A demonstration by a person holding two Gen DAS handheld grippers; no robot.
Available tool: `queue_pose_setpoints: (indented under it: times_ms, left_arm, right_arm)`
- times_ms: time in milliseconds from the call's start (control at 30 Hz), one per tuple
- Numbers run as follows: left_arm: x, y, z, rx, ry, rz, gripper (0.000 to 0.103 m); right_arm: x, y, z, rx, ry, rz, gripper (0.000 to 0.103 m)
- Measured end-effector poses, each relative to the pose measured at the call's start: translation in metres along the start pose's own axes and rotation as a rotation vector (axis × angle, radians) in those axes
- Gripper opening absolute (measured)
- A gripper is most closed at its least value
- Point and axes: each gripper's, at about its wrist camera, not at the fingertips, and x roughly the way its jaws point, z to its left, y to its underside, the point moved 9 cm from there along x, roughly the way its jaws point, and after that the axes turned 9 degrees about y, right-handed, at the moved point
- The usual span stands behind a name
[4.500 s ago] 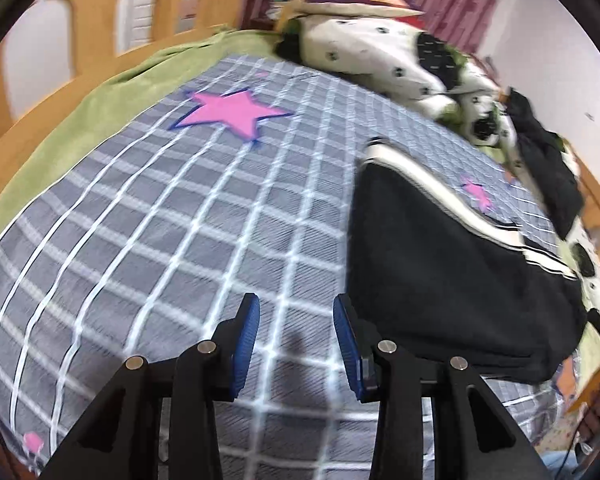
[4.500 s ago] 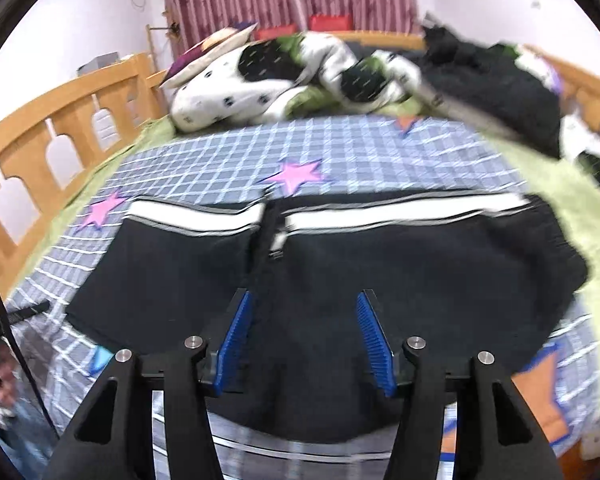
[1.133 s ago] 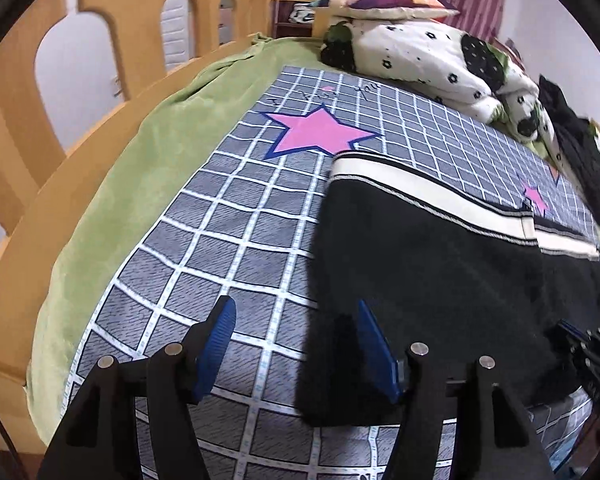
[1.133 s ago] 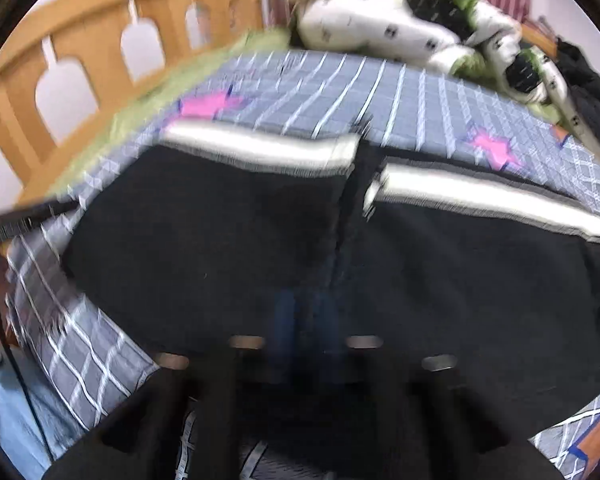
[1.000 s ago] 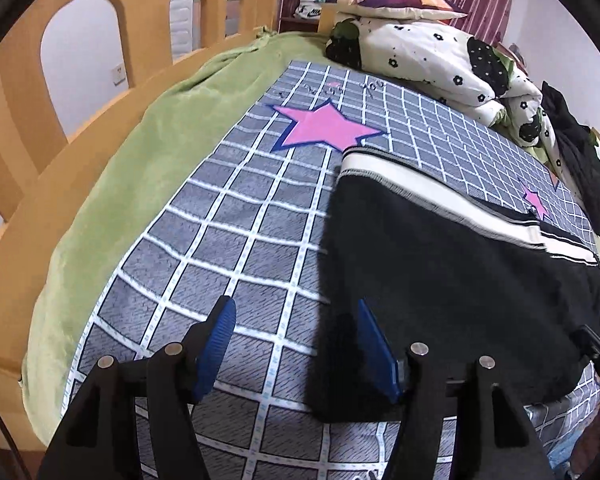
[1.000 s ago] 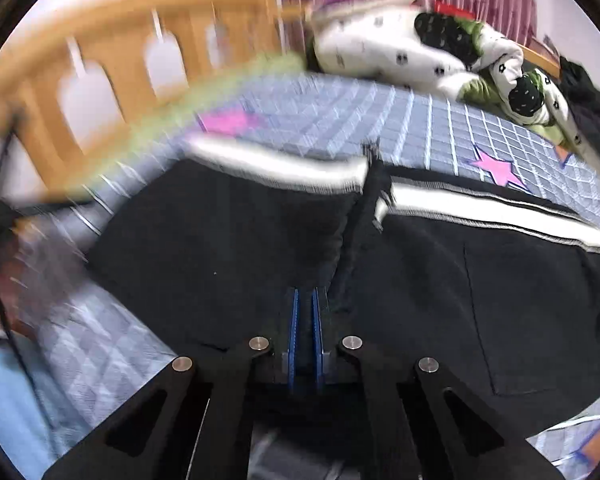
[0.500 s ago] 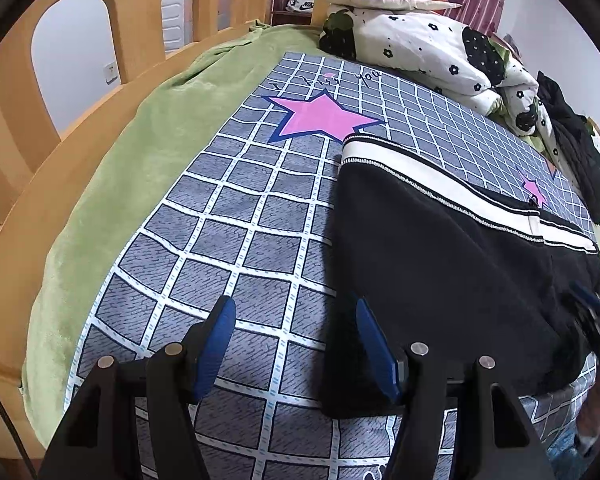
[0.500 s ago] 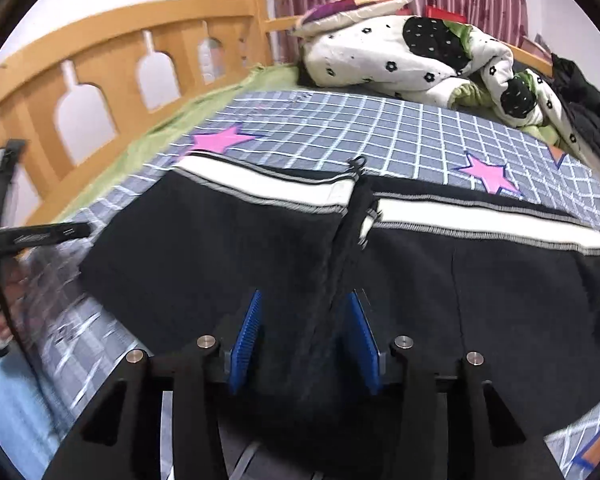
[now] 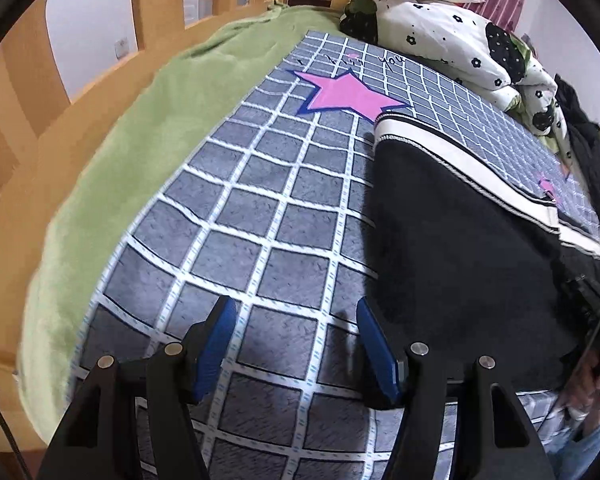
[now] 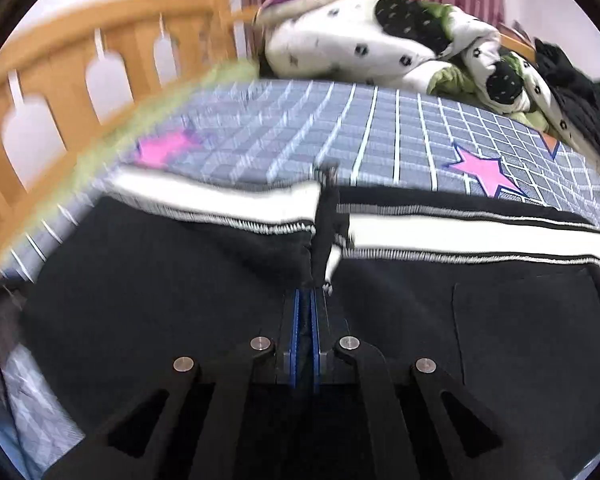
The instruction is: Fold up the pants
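Half a second earlier my right hand-held gripper (image 10: pixel 305 300) gaped over the crotch seam; its jaws had just been closing, and it pinched a ridge of the pants (image 10: pixel 148 280) there. They lay flat on the bed (image 9: pixel 260 216), soft and floppy. My left hand-held gripper (image 9: pixel 292 320) hung open beside their edge, where I judged the next hold belonged.

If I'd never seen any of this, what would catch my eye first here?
Probably the black pants with a broad white band, spread over a grey checked blanket with pink stars. The right gripper has its jaws shut on the fabric at the middle; the left gripper hangs open beside the pants' edge.
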Motion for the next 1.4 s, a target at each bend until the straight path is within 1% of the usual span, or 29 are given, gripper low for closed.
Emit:
queue_pose_setpoints:
  times_ms: [67, 100, 133, 167, 200, 233, 267, 367, 433, 467, 500, 533, 567, 633, 700, 833, 867, 900, 933, 1000, 1067, 1100, 1133, 1167, 1233, 1300, 1400]
  left_arm:
    - [0.001, 0.005, -0.003, -0.027, 0.066, 0.013, 0.060]
    - [0.001, 0.007, -0.004, -0.029, 0.073, 0.008, 0.060]
    - [0.001, 0.009, -0.005, -0.019, 0.083, 0.003, 0.060]
    - [0.002, 0.012, -0.006, -0.015, 0.100, 0.009, 0.060]
    - [0.001, 0.015, -0.005, -0.036, 0.129, 0.012, 0.060]
    - [0.000, 0.015, -0.004, -0.055, 0.152, 0.007, 0.060]
    - [-0.001, 0.016, -0.003, -0.080, 0.187, 0.004, 0.060]
    - [0.003, 0.020, -0.008, -0.117, 0.268, 0.028, 0.059]
    - [0.006, 0.022, -0.023, -0.138, 0.381, 0.064, 0.059]
    - [0.005, 0.021, -0.028, -0.143, 0.406, 0.060, 0.059]
    - [0.007, 0.021, -0.031, -0.134, 0.378, 0.048, 0.059]
    - [0.013, 0.023, -0.032, -0.115, 0.338, 0.061, 0.059]
    - [0.021, 0.027, -0.036, -0.083, 0.291, 0.094, 0.059]
    - [0.027, 0.029, -0.042, -0.056, 0.266, 0.107, 0.064]
    - [0.032, 0.029, -0.048, -0.036, 0.247, 0.116, 0.070]
    - [0.040, 0.026, -0.052, -0.070, 0.228, 0.119, 0.070]
    - [0.039, 0.024, -0.055, -0.073, 0.225, 0.107, 0.062]
    - [0.037, 0.023, -0.057, -0.057, 0.215, 0.099, 0.043]
    - [0.034, 0.020, -0.059, -0.033, 0.183, 0.081, 0.034]
    - [0.025, 0.015, -0.070, 0.038, 0.145, 0.032, 0.019]
    - [0.011, 0.007, -0.083, 0.098, 0.083, -0.022, 0.018]
    - [0.001, 0.001, -0.094, 0.121, 0.070, -0.055, 0.018]
    - [-0.007, -0.005, -0.103, 0.138, 0.064, -0.075, 0.018]
    - [-0.018, -0.014, -0.120, 0.160, 0.065, -0.100, 0.018]
    - [-0.035, -0.026, -0.148, 0.190, 0.094, -0.131, 0.017]
    - [-0.051, -0.036, -0.192, 0.249, 0.128, -0.153, 0.016]
    - [-0.060, -0.037, -0.253, 0.317, 0.190, -0.151, 0.015]
  right_arm:
    - [-0.005, 0.001, 0.005, -0.044, 0.035, -0.022, 0.009]
    - [-0.010, 0.000, 0.004, -0.043, 0.027, -0.027, 0.010]
    - [-0.017, 0.000, 0.001, -0.022, 0.012, -0.035, 0.017]
    - [-0.028, 0.000, -0.006, 0.007, 0.004, -0.049, 0.028]
    - [-0.036, 0.001, -0.011, 0.014, 0.003, -0.057, 0.037]
    - [-0.046, 0.002, -0.018, 0.011, 0.005, -0.060, 0.053]
    - [-0.051, 0.002, -0.022, 0.006, 0.012, -0.064, 0.056]
    - [-0.075, 0.011, -0.047, -0.027, 0.041, -0.097, 0.056]
    - [-0.084, 0.019, -0.066, -0.047, 0.074, -0.107, 0.056]
    - [-0.086, 0.024, -0.074, -0.051, 0.086, -0.108, 0.056]
    - [-0.087, 0.029, -0.082, -0.049, 0.101, -0.107, 0.056]
    - [-0.086, 0.033, -0.090, -0.039, 0.112, -0.106, 0.056]
    - [-0.086, 0.037, -0.100, -0.021, 0.119, -0.104, 0.056]
    - [-0.084, 0.047, -0.117, 0.049, 0.109, -0.097, 0.056]
    - [-0.082, 0.052, -0.128, 0.083, 0.079, -0.079, 0.056]
    - [-0.080, 0.061, -0.147, 0.136, 0.069, -0.060, 0.056]
    - [-0.079, 0.064, -0.152, 0.154, 0.064, -0.053, 0.056]
    - [-0.079, 0.065, -0.157, 0.174, 0.060, -0.051, 0.056]
    - [-0.080, 0.066, -0.162, 0.198, 0.057, -0.053, 0.056]
    - [-0.083, 0.067, -0.172, 0.244, 0.050, -0.061, 0.056]
    - [-0.085, 0.068, -0.181, 0.253, 0.063, -0.053, 0.056]
    - [-0.086, 0.068, -0.185, 0.244, 0.069, -0.042, 0.055]
    - [-0.088, 0.069, -0.189, 0.235, 0.073, -0.035, 0.050]
    - [-0.091, 0.069, -0.194, 0.228, 0.074, -0.035, 0.047]
    - [-0.100, 0.070, -0.208, 0.226, 0.096, -0.056, 0.047]
    - [-0.107, 0.072, -0.222, 0.224, 0.129, -0.077, 0.047]
    - [-0.117, 0.079, -0.248, 0.234, 0.187, -0.101, 0.047]
